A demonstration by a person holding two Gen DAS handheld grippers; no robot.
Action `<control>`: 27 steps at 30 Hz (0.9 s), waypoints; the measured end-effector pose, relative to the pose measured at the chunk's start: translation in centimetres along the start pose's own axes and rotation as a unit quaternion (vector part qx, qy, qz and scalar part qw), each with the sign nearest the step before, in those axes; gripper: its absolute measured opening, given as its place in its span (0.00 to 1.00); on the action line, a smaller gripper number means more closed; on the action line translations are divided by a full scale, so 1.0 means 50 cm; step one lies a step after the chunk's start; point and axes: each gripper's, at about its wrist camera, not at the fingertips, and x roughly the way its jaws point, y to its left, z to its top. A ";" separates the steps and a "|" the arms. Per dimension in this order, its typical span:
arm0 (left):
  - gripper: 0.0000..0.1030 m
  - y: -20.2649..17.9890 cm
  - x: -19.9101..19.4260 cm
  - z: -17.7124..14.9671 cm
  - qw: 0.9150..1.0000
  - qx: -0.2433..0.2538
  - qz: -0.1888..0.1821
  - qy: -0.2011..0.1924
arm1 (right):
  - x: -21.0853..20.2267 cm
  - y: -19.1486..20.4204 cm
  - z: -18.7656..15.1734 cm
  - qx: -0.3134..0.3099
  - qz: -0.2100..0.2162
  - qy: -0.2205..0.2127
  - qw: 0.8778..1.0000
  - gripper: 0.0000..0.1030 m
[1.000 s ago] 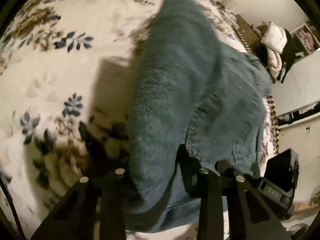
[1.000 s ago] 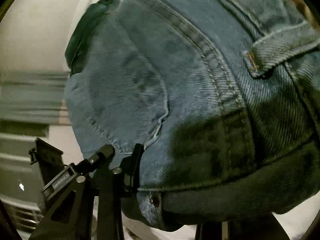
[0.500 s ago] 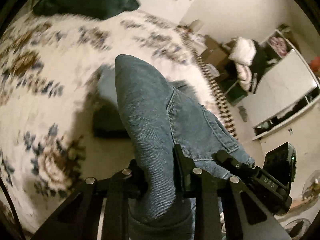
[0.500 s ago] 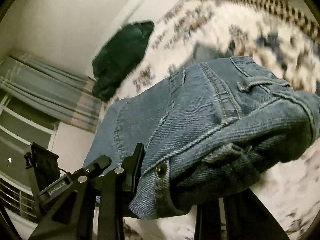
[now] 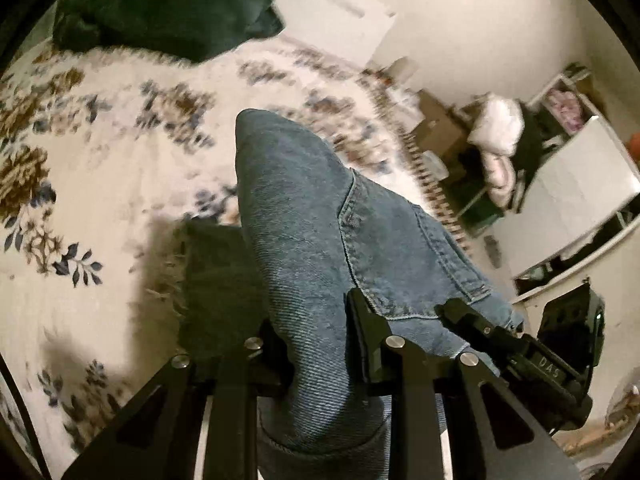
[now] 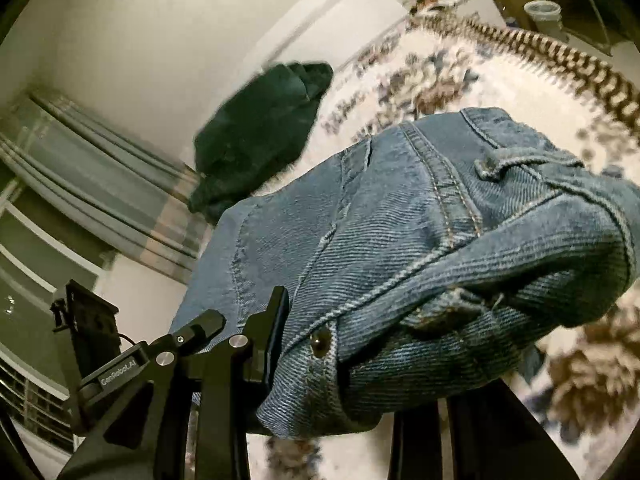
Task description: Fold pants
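A bedroom: a floral bedspread point(image 5: 100, 184) fills the left of the left-wrist view, with a dark green garment point(image 5: 168, 4) at upper left and shelves and piled clutter at far right. In the right-wrist view a curtained window sits at left, the same green garment point(image 6: 256, 136) at upper centre, and the bedspread point(image 6: 520, 92) with its striped fringe at upper right.

The jeans point(image 5: 320, 240) hang lifted above the bed, in the centre of both views; a shadow lies on the bedspread at lower left of them.

Risk, as I judge it: the denim is thick and bunched, so a heavy roll could slide out of either grip as the pair is carried or swung, dropping it in a crumple. The blur suggests quick motion, which adds pull on the grips.

The left gripper point(image 5: 316, 344) is narrowed onto a thick fold of the jeans, its jaws pressing denim from both sides. The right gripper point(image 6: 352, 344) clamps the waistband near the button point(image 6: 320, 338) of the jeans point(image 6: 420, 220); its left finger presses the cloth, while the right finger is mostly hidden under the roll.
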 end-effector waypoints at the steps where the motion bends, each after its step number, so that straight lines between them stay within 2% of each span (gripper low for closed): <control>1: 0.21 0.027 0.032 -0.003 1.000 -0.005 0.008 0.014 | 0.060 -0.018 -0.001 0.004 -0.002 0.018 1.000 0.32; 3: 0.26 0.083 0.096 -0.013 0.997 -0.026 0.034 0.058 | 0.125 -0.049 0.003 0.009 -0.011 0.043 0.999 0.33; 6: 0.33 0.132 0.122 -0.039 0.992 -0.076 0.044 0.095 | 0.205 -0.100 -0.011 0.031 -0.034 0.102 0.994 0.44; 8: 0.40 0.136 0.097 -0.052 0.991 -0.082 0.055 0.085 | 0.213 -0.115 -0.016 0.044 -0.031 0.125 0.991 0.62; 9: 0.49 0.130 0.080 -0.057 0.991 -0.075 0.074 0.078 | 0.209 -0.118 -0.013 0.040 -0.036 0.128 0.990 0.85; 10: 0.63 0.120 0.064 -0.062 0.990 -0.065 0.097 0.073 | 0.204 -0.116 -0.011 0.032 -0.050 0.134 0.989 0.97; 12: 0.73 0.091 0.031 -0.072 0.986 -0.036 0.149 0.064 | 0.189 -0.112 -0.014 0.012 -0.099 0.145 0.984 0.97; 13: 0.82 0.076 0.020 -0.077 0.984 -0.025 0.166 0.062 | 0.177 -0.106 -0.012 -0.004 -0.130 0.145 0.981 0.97; 15: 0.92 0.042 -0.005 -0.084 0.977 -0.004 0.202 0.062 | 0.151 -0.085 -0.007 -0.035 -0.188 0.136 0.972 0.97; 16: 0.92 0.031 -0.017 -0.080 0.975 0.000 0.213 0.059 | 0.139 -0.075 -0.004 -0.054 -0.218 0.132 0.965 0.97; 18: 0.93 0.006 -0.040 -0.074 0.969 0.015 0.238 0.056 | 0.120 -0.046 0.010 -0.096 -0.297 0.121 0.942 0.98; 21: 0.93 -0.050 -0.087 -0.073 0.963 0.039 0.266 0.038 | 0.073 0.009 0.024 -0.123 -0.349 0.103 0.923 0.98; 23: 0.93 -0.072 -0.109 -0.068 0.960 0.043 0.276 0.028 | 0.044 0.026 0.031 -0.127 -0.360 0.096 0.919 0.98; 27: 0.93 -0.137 -0.186 -0.066 0.956 0.054 0.289 0.008 | -0.046 0.087 0.040 -0.131 -0.359 0.082 0.920 0.98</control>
